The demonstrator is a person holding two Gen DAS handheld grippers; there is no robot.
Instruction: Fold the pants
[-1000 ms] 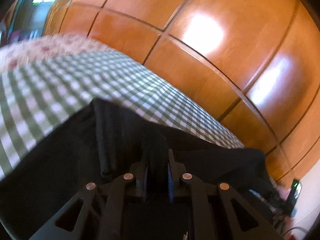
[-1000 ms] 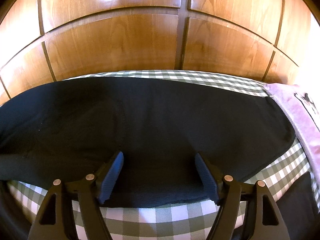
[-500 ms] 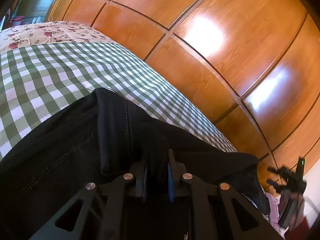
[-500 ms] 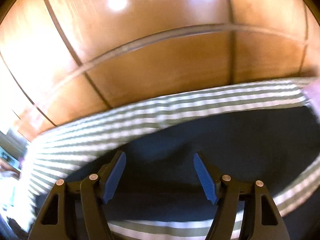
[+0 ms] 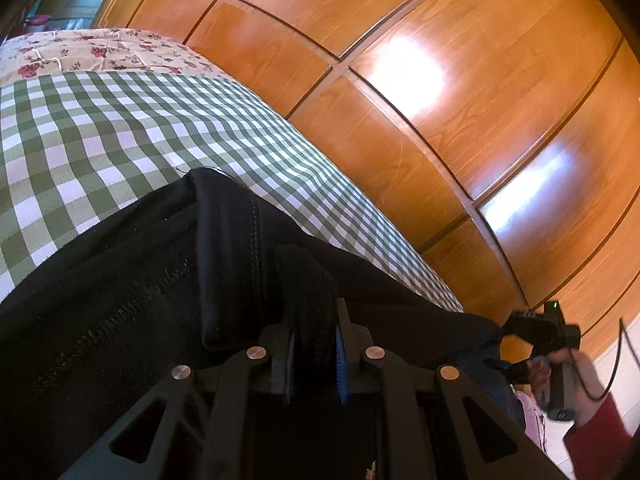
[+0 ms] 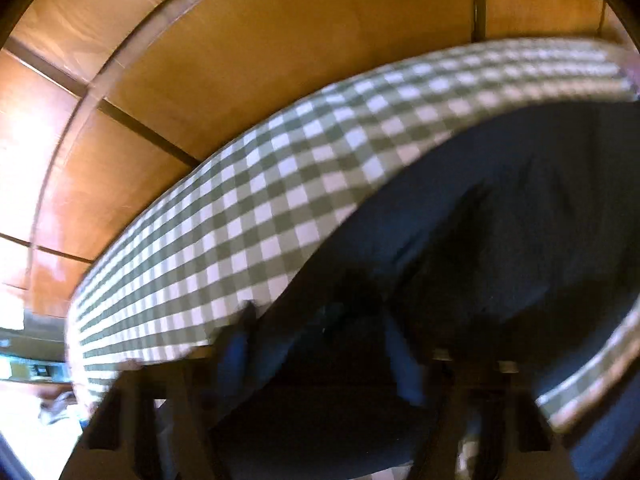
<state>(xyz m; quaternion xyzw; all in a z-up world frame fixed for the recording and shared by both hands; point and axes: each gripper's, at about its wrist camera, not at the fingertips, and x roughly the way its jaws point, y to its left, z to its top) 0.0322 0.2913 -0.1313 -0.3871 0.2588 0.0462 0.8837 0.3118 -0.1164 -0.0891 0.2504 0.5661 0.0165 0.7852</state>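
Observation:
Black pants lie across a green-and-white checked cloth. My left gripper is shut on a bunched fold of the pants near the waistband, with the fabric standing up between the blue pads. In the right wrist view the pants appear dark and blurred on the checked cloth. My right gripper is open over the pants, its blue pads spread apart and smeared by motion. The right gripper also shows at the far right of the left wrist view, held by a hand in a red sleeve.
A glossy wooden panelled wall runs close behind the bed edge. A floral bedspread lies beyond the checked cloth. A pink garment sits near the right hand.
My right gripper has swung left and tilted, its view now blurred and looking along the bed edge. My left gripper stays shut on the pants and has barely shifted.

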